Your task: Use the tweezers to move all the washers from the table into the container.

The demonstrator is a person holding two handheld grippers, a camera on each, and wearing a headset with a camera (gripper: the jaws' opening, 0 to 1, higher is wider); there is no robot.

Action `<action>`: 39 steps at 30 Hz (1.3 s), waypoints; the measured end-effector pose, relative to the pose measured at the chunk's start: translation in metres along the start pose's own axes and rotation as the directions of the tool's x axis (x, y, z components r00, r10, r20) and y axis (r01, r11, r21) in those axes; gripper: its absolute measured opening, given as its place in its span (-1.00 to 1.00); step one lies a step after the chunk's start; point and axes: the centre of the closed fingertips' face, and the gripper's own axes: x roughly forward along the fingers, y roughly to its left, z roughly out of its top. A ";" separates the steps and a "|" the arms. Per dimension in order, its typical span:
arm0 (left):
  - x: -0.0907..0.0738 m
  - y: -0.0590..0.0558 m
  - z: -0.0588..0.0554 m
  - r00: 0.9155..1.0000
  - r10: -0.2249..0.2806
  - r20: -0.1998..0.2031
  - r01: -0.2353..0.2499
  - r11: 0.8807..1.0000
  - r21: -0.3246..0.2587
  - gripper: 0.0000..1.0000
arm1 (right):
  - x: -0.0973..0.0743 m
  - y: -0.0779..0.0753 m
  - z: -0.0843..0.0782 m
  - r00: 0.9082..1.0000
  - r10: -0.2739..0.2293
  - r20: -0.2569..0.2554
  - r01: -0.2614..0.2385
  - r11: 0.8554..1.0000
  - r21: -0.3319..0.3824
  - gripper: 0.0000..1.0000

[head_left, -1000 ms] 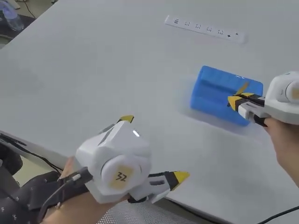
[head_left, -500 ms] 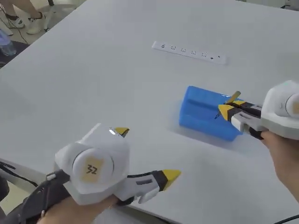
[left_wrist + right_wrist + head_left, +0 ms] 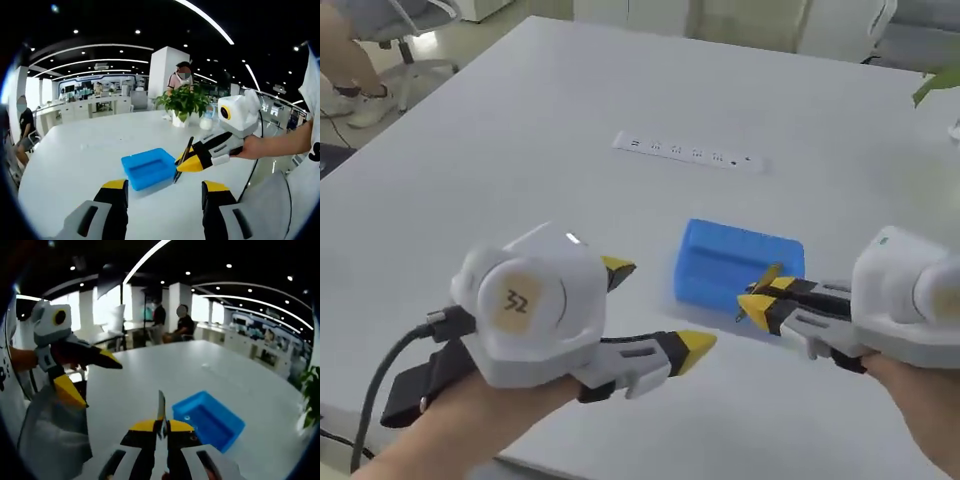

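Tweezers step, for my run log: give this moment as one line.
left gripper: open, empty | right gripper: shut on tweezers | tweezers: tip beside blue container

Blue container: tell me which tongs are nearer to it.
Right. The right tongs, shut on the tweezers, reach the blue container at its near edge in the head view. The left tongs, open, hang off to its left over the table.

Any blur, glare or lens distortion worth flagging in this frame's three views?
Head view: even light, slight motion softness, a faint shadow by the blue container. Left gripper view: fisheye bends the ceiling light strips; container fairly sharp, left gripper soft up close. Right gripper view: blurriest, tweezers smeared, bright background washed out.
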 end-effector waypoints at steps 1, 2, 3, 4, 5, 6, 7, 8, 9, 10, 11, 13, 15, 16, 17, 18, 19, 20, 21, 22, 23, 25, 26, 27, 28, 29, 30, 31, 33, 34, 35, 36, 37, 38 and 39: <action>0.001 -0.004 0.002 1.000 -0.024 -0.003 0.024 0.999 0.021 0.06 | -0.001 0.003 -0.001 1.000 0.011 0.000 -0.011 1.000 -0.001 -0.92; 0.002 -0.007 0.003 0.999 -0.035 -0.013 0.035 0.999 0.038 0.02 | -0.001 0.006 -0.001 1.000 0.021 -0.001 -0.021 1.000 -0.004 -0.92; 0.004 -0.009 0.004 0.999 -0.039 -0.019 0.040 0.997 0.063 -0.02 | -0.002 0.012 -0.002 0.999 0.045 -0.006 -0.045 0.999 -0.008 -0.92; 0.005 -0.012 0.004 0.998 -0.054 -0.028 0.056 0.995 0.080 -0.05 | -0.002 0.017 -0.003 0.998 0.062 -0.015 -0.063 0.998 -0.013 -0.92; 0.007 -0.015 0.005 0.997 -0.065 -0.029 0.067 0.994 0.082 -0.07 | -0.002 0.023 -0.007 0.996 0.083 -0.031 -0.084 0.996 -0.025 -0.92; 0.008 -0.019 0.006 0.995 -0.092 -0.037 0.095 0.991 0.096 -0.12 | -0.001 0.027 -0.009 0.994 0.098 -0.043 -0.099 0.995 -0.031 -0.92; 0.010 -0.025 0.006 0.992 -0.114 -0.055 0.120 0.988 0.102 -0.17 | -0.001 0.031 -0.012 0.993 0.105 -0.051 -0.107 0.994 -0.034 -0.92; 0.011 -0.029 0.007 0.989 -0.135 -0.058 0.142 0.982 0.126 -0.25 | -0.001 0.033 -0.014 0.993 0.107 -0.053 -0.109 0.993 -0.036 -0.92; 0.012 -0.034 0.008 0.987 -0.152 -0.056 0.158 0.976 0.147 -0.30 | 0.000 0.036 -0.017 0.991 0.121 -0.065 -0.124 0.991 -0.044 -0.92; 0.014 -0.040 0.006 0.981 -0.180 -0.073 0.190 0.969 0.160 -0.33 | -0.001 0.040 -0.019 0.989 0.126 -0.073 -0.130 0.990 -0.051 -0.92; 0.015 -0.044 0.005 0.977 -0.196 -0.084 0.207 0.966 0.156 -0.32 | -0.001 0.042 -0.021 0.988 0.129 -0.081 -0.134 0.989 -0.061 -0.92; 0.018 -0.052 -0.004 0.962 -0.238 -0.133 0.259 0.951 0.171 -0.36 | -0.001 0.047 -0.028 0.983 0.142 -0.114 -0.152 0.984 -0.092 -0.92; 0.021 -0.053 -0.009 0.958 -0.242 -0.155 0.270 0.943 0.196 -0.53 | 0.000 0.048 -0.034 0.980 0.145 -0.134 -0.160 0.981 -0.109 -0.92; 0.023 -0.054 -0.010 0.956 -0.245 -0.162 0.276 0.938 0.211 -0.59 | 0.000 0.049 -0.037 0.979 0.148 -0.142 -0.165 0.980 -0.112 -0.92; 0.024 -0.055 -0.012 0.954 -0.249 -0.167 0.281 0.936 0.213 -0.63 | 0.000 0.050 -0.039 0.977 0.153 -0.148 -0.170 0.979 -0.113 -0.92; 0.025 -0.058 -0.014 0.946 -0.269 -0.178 0.305 0.928 0.216 -0.65 | 0.000 0.051 -0.042 0.974 0.159 -0.158 -0.178 0.977 -0.115 -0.92; 0.026 -0.059 -0.014 0.943 -0.278 -0.183 0.314 0.926 0.211 -0.67 | 0.000 0.052 -0.045 0.972 0.163 -0.167 -0.184 0.976 -0.118 -0.92; 0.026 -0.063 -0.016 0.934 -0.303 -0.190 0.340 0.916 0.212 -0.71 | 0.001 0.053 -0.048 0.969 0.166 -0.181 -0.192 0.973 -0.132 -0.92; 0.027 -0.065 -0.017 0.929 -0.311 -0.202 0.352 0.910 0.217 -0.77 | 0.001 0.054 -0.051 0.967 0.169 -0.192 -0.198 0.970 -0.144 -0.92; 0.028 -0.065 -0.019 0.927 -0.309 -0.212 0.355 0.907 0.226 -0.87 | 0.001 0.055 -0.053 0.964 0.171 -0.202 -0.203 0.967 -0.154 -0.92; 0.028 -0.066 -0.022 0.921 -0.315 -0.230 0.369 0.895 0.251 -0.93 | 0.002 0.057 -0.055 0.961 0.173 -0.215 -0.211 0.963 -0.168 -0.92; 0.029 -0.069 -0.027 0.911 -0.329 -0.249 0.392 0.878 0.275 -0.98 | 0.002 0.059 -0.059 0.956 0.181 -0.229 -0.224 0.958 -0.179 -0.92; 0.029 -0.071 -0.030 0.904 -0.337 -0.263 0.406 0.869 0.281 -0.97 | 0.003 0.059 -0.060 0.955 0.184 -0.233 -0.229 0.956 -0.182 -0.92; 0.029 -0.074 -0.035 0.893 -0.351 -0.281 0.428 0.856 0.291 -0.96 | 0.003 0.060 -0.062 0.951 0.190 -0.243 -0.238 0.953 -0.189 -0.92; 0.030 -0.075 -0.036 0.890 -0.356 -0.284 0.435 0.850 0.298 -0.95 | 0.003 0.060 -0.065 0.947 0.192 -0.256 -0.246 0.949 -0.199 -0.92; 0.030 -0.076 -0.038 0.885 -0.362 -0.293 0.446 0.840 0.308 -0.98 | 0.003 0.060 -0.069 0.944 0.188 -0.273 -0.251 0.942 -0.221 -0.92; 0.031 -0.076 -0.039 0.885 -0.360 -0.295 0.447 0.833 0.326 -1.00 | 0.003 0.060 -0.071 0.941 0.186 -0.284 -0.256 0.938 -0.234 -0.92; 0.031 -0.076 -0.040 0.883 -0.360 -0.301 0.451 0.826 0.337 -1.00 | 0.003 0.061 -0.073 0.938 0.186 -0.291 -0.260 0.935 -0.241 -0.92; 0.030 -0.080 -0.043 0.862 -0.395 -0.317 0.493 0.797 0.349 -1.00 | 0.003 0.061 -0.076 0.936 0.183 -0.300 -0.262 0.932 -0.249 -0.91; 0.032 -0.080 -0.044 0.861 -0.395 -0.319 0.496 0.791 0.358 -1.00 | 0.003 0.061 -0.078 0.936 0.179 -0.303 -0.260 0.932 -0.253 -0.91; 0.033 -0.079 -0.045 0.857 -0.402 -0.323 0.506 0.774 0.380 -1.00 | 0.003 0.059 -0.079 0.937 0.170 -0.305 -0.254 0.932 -0.260 -0.91; 0.035 -0.079 -0.047 0.849 -0.413 -0.330 0.525 0.730 0.437 -1.00 | 0.004 0.057 -0.082 0.939 0.157 -0.307 -0.243 0.932 -0.267 -0.91; 0.036 -0.077 -0.049 0.848 -0.409 -0.337 0.527 0.724 0.446 -1.00 | 0.004 0.054 -0.083 0.941 0.142 -0.308 -0.229 0.936 -0.268 -0.91; 0.037 -0.076 -0.049 0.848 -0.406 -0.339 0.525 0.727 0.442 -1.00 | 0.004 0.052 -0.084 0.942 0.131 -0.307 -0.218 0.938 -0.268 -0.91; 0.041 -0.074 -0.053 0.841 -0.413 -0.350 0.535 0.729 0.427 -1.00 | 0.005 0.047 -0.088 0.946 0.112 -0.306 -0.197 0.944 -0.263 -0.90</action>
